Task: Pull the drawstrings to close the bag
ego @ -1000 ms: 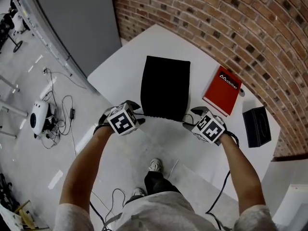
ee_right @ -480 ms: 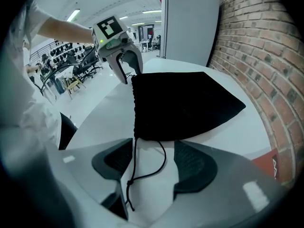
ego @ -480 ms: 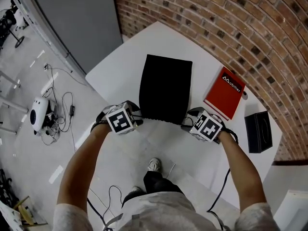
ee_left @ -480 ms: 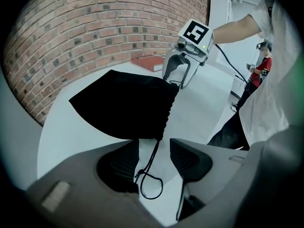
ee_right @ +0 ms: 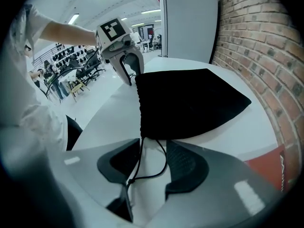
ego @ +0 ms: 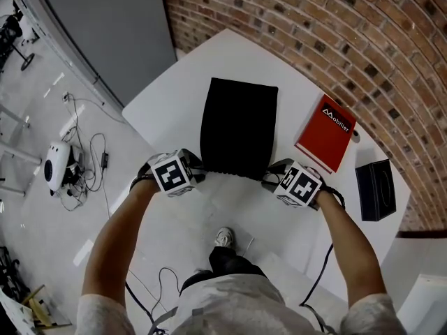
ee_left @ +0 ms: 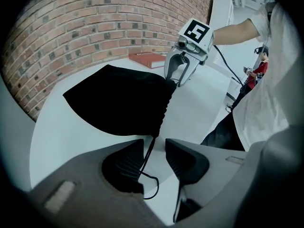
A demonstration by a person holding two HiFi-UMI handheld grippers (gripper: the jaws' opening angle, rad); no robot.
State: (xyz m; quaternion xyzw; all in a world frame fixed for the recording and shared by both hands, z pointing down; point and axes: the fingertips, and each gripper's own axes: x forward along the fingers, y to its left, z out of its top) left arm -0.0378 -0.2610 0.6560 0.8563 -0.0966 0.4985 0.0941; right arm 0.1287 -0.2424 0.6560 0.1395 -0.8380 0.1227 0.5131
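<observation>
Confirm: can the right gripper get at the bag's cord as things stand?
Probably yes. The cord from the bag already lies inside the right gripper, whose jaws have just been closing but do not pinch it yet. Nothing blocks the way.

Black drawstring bag [ego: 239, 128] at frame centre, white table [ego: 174, 96], red book [ego: 326, 132] with white lettering at right, black box [ego: 374, 190] at far right, red-brown brick wall [ego: 335, 40] with pale mortar across the top right, grey panel [ego: 119, 26] upper left, black-and-white square markers on the left gripper [ego: 198, 167] and right gripper [ego: 269, 178]
</observation>
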